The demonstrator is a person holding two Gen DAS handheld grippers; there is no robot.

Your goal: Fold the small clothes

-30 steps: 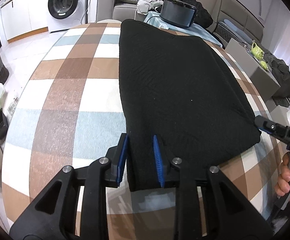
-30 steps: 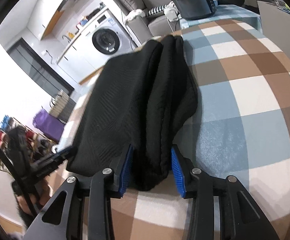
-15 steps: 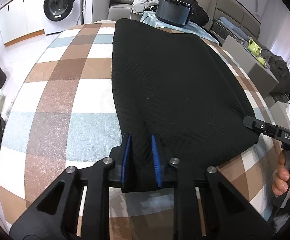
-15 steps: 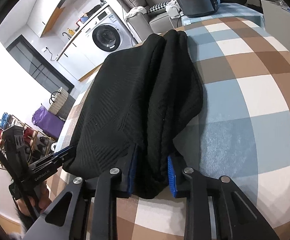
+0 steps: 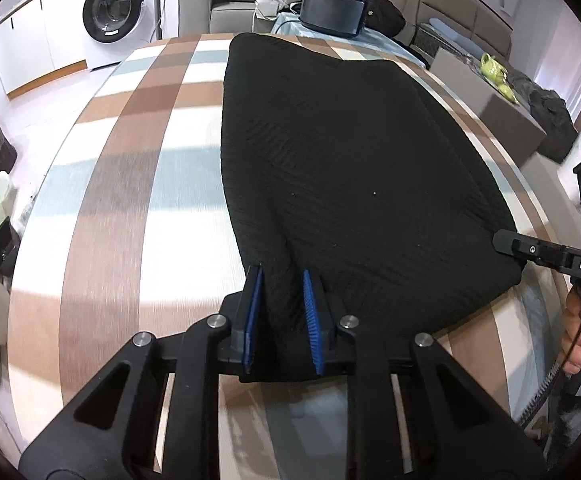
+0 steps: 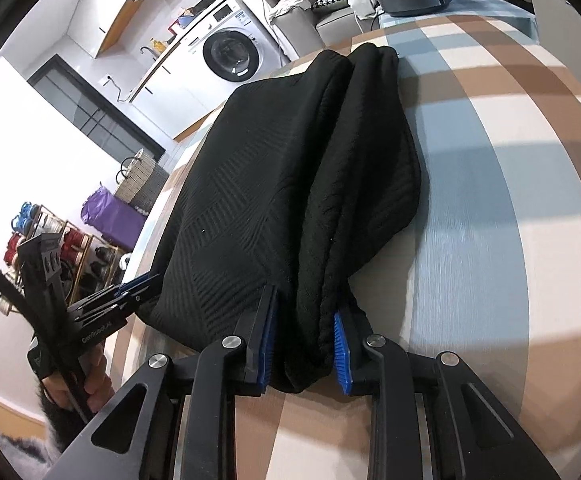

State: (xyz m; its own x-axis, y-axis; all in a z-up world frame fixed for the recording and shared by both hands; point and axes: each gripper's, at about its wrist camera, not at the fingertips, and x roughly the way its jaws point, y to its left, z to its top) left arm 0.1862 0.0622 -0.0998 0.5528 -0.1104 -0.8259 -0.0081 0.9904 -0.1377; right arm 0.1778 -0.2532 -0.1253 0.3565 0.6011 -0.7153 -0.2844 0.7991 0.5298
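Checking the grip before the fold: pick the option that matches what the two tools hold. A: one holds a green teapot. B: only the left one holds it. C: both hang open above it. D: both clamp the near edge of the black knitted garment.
D: black knitted garment fabric is bunched between the blue pads of the left tool and right tool.

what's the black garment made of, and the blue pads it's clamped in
Black garment: looks like a soft matte knit, judging by its raised diagonal ribbing and thick rolled folds; the fibre can't be told. Blue pads: probably rubber or moulded plastic, matte, with fine ridges along their faces.
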